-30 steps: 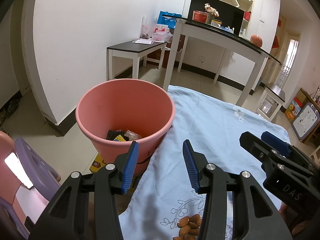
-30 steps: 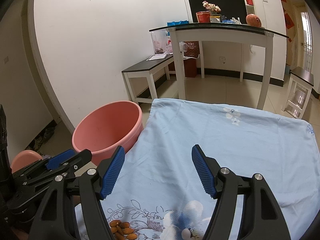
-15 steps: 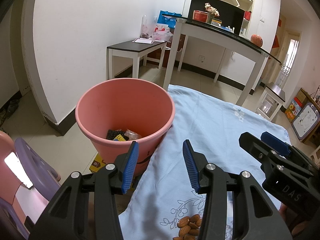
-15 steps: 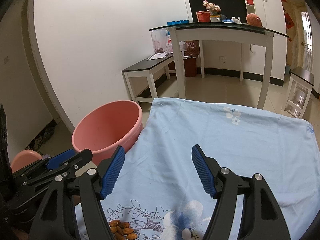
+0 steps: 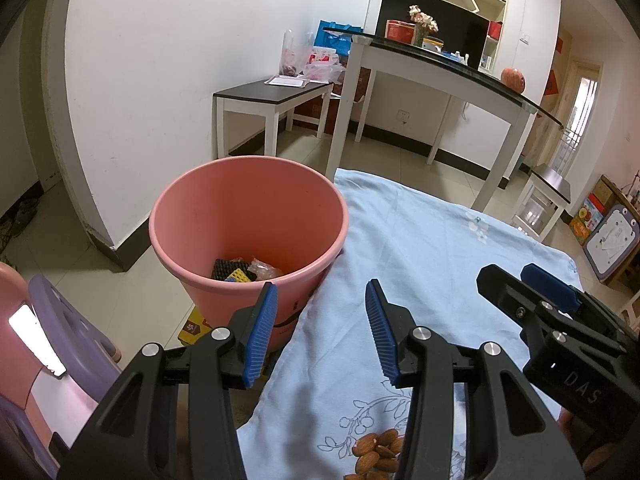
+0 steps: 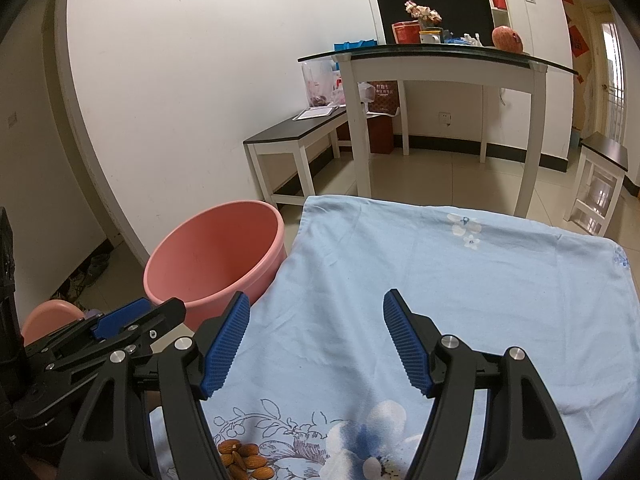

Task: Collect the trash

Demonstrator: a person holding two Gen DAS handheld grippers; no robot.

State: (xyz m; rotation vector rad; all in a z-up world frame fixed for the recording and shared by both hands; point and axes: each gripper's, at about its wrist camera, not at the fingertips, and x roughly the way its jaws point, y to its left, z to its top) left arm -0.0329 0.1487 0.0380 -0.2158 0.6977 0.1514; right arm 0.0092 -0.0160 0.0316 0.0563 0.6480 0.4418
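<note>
Now, at the far left edge we see part of a purple and pink plastic chair (image 5: 60, 320) on the tiled floor. Next to it, on the right, stands the pink bucket (image 5: 248, 216), its side touching the left edge of the light blue floral cloth (image 5: 420, 248) that covers the surface. Down in the bucket lie bits of trash (image 5: 244, 270): a dark ridged piece, something yellow and blue, and a crinkled clear wrapper. A yellow box (image 5: 192, 326) shows under the near side of the bucket.

We hold the left gripper (image 5: 322, 330) near the left edge of the cloth, beside the bucket; its blue-padded fingers (image 5: 260, 334) stand apart with nothing between them. Just near of it, a small heap of almonds (image 5: 378, 454) lies on the cloth's flower print, partly hidden behind the right finger.

Further right we hold the right gripper (image 6: 316, 344) above the middle of the cloth, fingers (image 6: 408, 346) likewise spread and empty. From its view the almonds (image 6: 244, 458) sit at the near left, close by its left finger, and the bucket (image 6: 216, 256) sits far left, beyond the left gripper (image 6: 136, 320).

Beyond the cloth, a low dark-topped bench (image 6: 296, 132) stands by the white wall, and to the right a tall glass-topped table (image 6: 440, 66) carries a flower vase, cups and a round reddish fruit.
</note>
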